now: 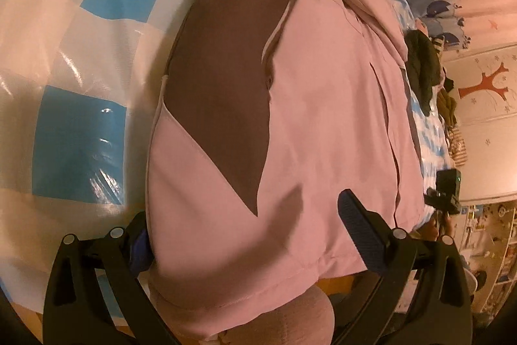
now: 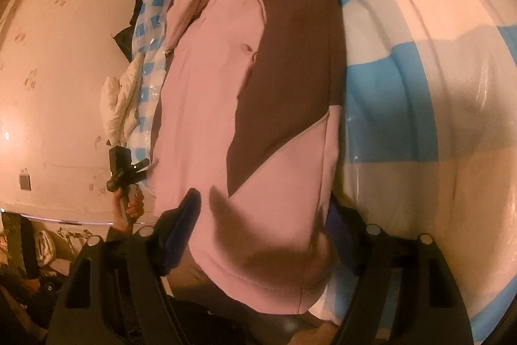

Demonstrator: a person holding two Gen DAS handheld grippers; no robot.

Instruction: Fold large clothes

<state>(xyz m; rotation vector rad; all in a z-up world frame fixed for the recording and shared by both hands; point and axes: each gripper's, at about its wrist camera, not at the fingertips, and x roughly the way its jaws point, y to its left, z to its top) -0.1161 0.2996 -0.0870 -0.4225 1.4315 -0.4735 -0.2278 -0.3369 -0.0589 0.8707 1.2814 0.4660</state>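
Left wrist view: the left gripper (image 1: 245, 235) has its jaws wide apart and straddling the near hem of a pink-and-brown jacket (image 1: 323, 118). One finger sits low at the left beside the garment's edge, partly hidden behind the cloth; the other finger, with its blue pad (image 1: 362, 235), rests over the fabric at the right. The jacket lies on a blue-and-white checked sheet (image 1: 97, 54) and its long axis runs straight away from the gripper. At the far right edge the other handheld gripper shows as a small dark shape, too small to read its jaws.

Right wrist view: the right gripper (image 2: 261, 235) likewise has its jaws spread either side of the near hem, not yet pinching, as far as I can judge. The jacket stretches away from it along the same axis, with the checked sheet to its right. Only this view shows a hand (image 2: 132, 202) holding the left tool, and a white quilted garment (image 2: 119, 109) beyond it.

Both grippers sit at the same hem end, equally near.
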